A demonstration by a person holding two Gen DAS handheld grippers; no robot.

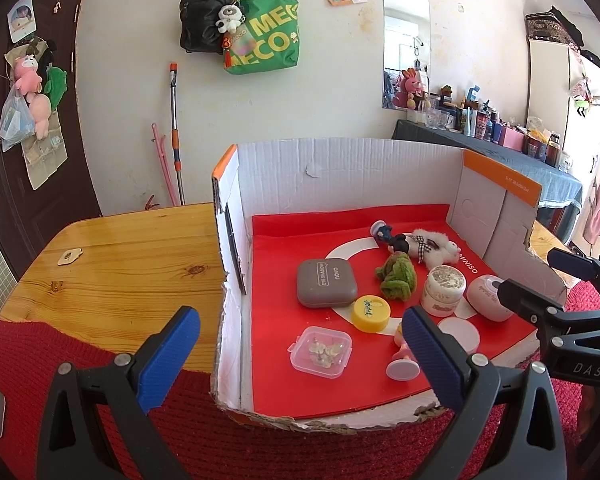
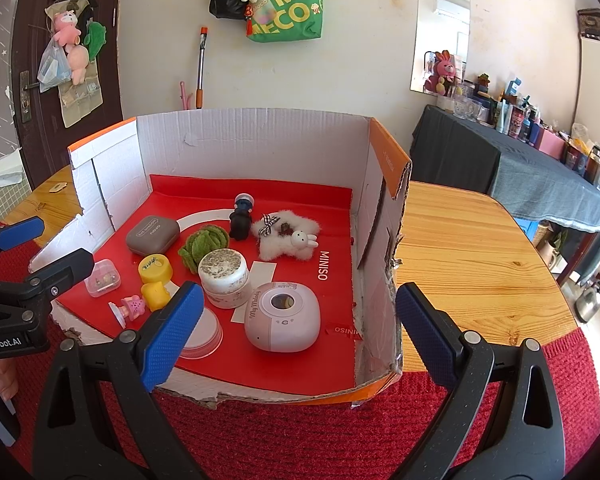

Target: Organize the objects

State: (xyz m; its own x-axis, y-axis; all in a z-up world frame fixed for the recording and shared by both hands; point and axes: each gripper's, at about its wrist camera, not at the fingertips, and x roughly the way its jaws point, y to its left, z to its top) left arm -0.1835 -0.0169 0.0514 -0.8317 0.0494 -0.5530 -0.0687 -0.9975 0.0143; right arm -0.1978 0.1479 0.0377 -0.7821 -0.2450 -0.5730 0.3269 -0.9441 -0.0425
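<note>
Both the left tongs (image 1: 300, 356) and right tongs (image 2: 300, 336) are held spread and empty before the near edge of the cardboard box (image 2: 252, 140) on the desk (image 2: 480, 248). The small items, grey case (image 2: 153, 234), cream jar (image 2: 224, 276) and pink device (image 2: 283, 316) among them, lie scattered inside it. No step can be judged; sorted or unsorted would look alike.

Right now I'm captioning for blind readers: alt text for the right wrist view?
An open right claw hovers before a torn cardboard box lined in red, holding a pink speaker, white jar, grey eyeshadow case and plush toys; the left claw shows at left.
</note>
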